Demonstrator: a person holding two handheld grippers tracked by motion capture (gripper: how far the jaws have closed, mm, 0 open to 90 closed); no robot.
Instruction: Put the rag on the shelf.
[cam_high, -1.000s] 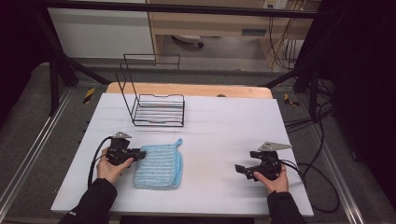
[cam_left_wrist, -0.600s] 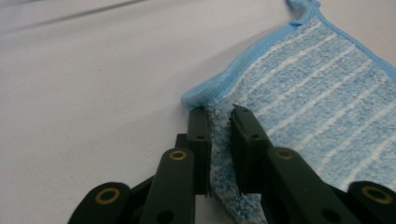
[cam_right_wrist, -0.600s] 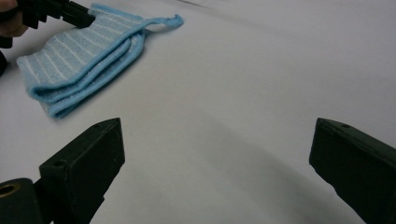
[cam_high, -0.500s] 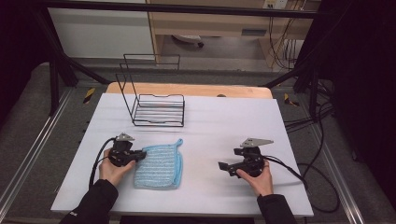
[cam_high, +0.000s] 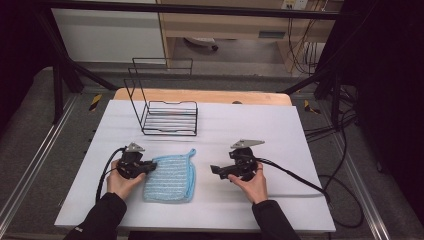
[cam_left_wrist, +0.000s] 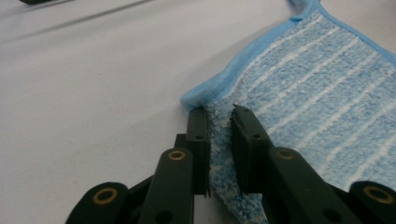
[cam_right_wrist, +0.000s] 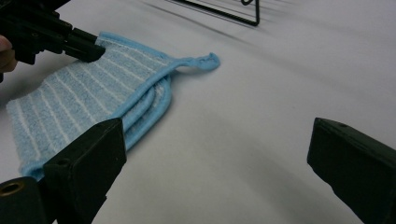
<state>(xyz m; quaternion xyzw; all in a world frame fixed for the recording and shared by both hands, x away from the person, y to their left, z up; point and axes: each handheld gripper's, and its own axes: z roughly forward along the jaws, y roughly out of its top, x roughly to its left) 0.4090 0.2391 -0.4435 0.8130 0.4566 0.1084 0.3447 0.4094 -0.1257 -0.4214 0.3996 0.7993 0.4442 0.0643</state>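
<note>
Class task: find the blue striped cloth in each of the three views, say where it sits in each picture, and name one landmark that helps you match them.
High view: the blue striped cloth lies low and left of centre on the white table.
Left gripper view: it covers the right half, its near edge between the claw's jaws.
Right gripper view: it lies at the left.
Shared landmark: the cloth's hanging loop.

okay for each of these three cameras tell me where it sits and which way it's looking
High view: above the person's side, facing forward and down on the table; both forearms, left gripper, right gripper.
Left gripper view: on the left gripper, low, its jaws pinching the blue cloth.
Right gripper view: on the right gripper, jaws wide, facing the cloth.
All three share the cloth.
</note>
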